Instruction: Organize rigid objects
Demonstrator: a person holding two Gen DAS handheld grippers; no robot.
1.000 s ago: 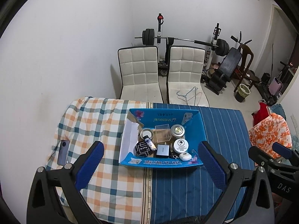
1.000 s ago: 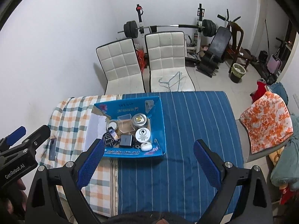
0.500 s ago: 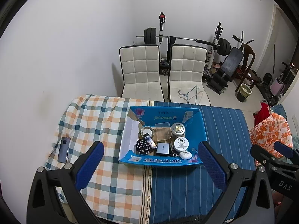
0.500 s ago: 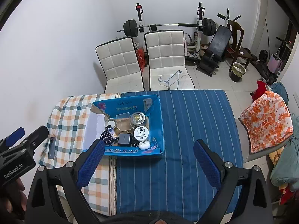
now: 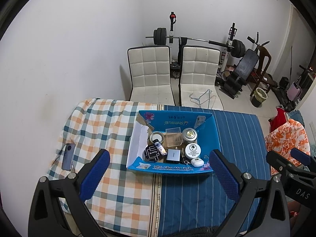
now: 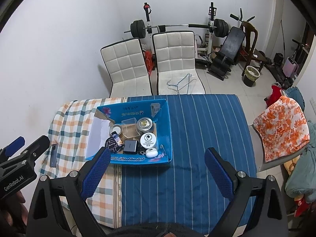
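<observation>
Box (image 5: 169, 167) on table (image 5: 197, 197), phone (image 5: 68, 156) left

Glossy blue cardboard box (image 5: 171, 168), shiny metal tin (image 5: 189, 134), clear plastic cube (image 5: 173, 137), woven checked cloth (image 5: 102, 122)

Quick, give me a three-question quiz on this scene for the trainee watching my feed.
1. True or false: the phone lies inside the blue box.
2. Which sits nearest the box's near right corner: A) clear cube, B) white oval case, C) black round compact?
3. Fill in: both the left gripper and the right gripper are ____.

Key: 1 false, it lies on the checked cloth; 2 B; 3 open.
</observation>
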